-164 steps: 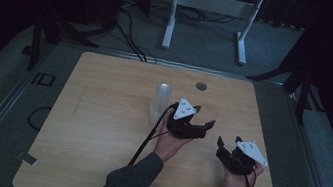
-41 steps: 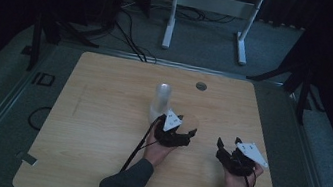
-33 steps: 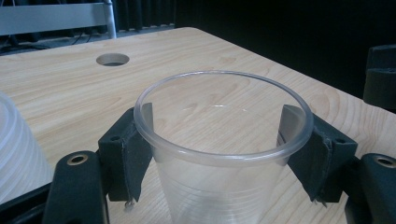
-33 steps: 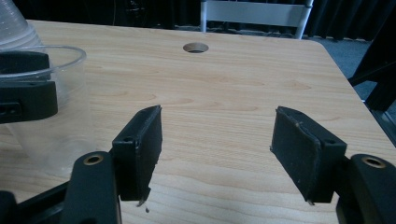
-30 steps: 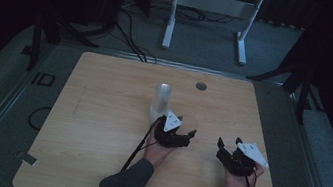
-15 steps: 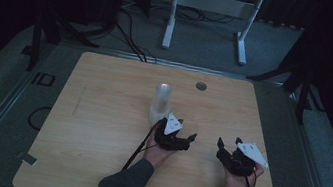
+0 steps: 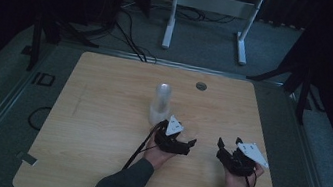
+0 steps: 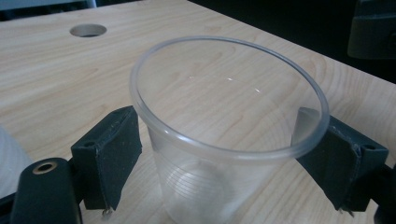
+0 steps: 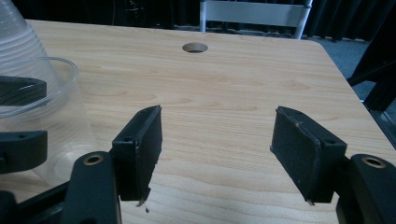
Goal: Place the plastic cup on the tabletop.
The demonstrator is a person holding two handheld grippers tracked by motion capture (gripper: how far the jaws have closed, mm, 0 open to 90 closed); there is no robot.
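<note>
Left tool (image 8: 219, 154) has a single clear cup (image 8: 224, 135) between its jaws, pads at both sides just under the rim; looks like contact on both, so I'd call it pinched, though the grip seems light. Cup is upright, base down on the bench (image 7: 100, 113) or very near it, can't tell which. In the high view the cup (image 7: 189, 129) sits just right of the stack of clear cups (image 7: 161, 104), which stands mid-bench, close behind the left tool (image 7: 178, 141). Right tool (image 9: 219, 154) is spread wide, nothing between the jaws, hovering low over bare wood near the person's edge; in the high view the right tool (image 7: 235, 157) is well apart from the cup. My read: one cup is off the stack and placed or nearly placed beside it. Left to do: release it cleanly without tipping, then go back for more if more cups need separating. Stack looks to have several left, count unclear. Round hole (image 7: 201, 86) at the far edge is unused.
</note>
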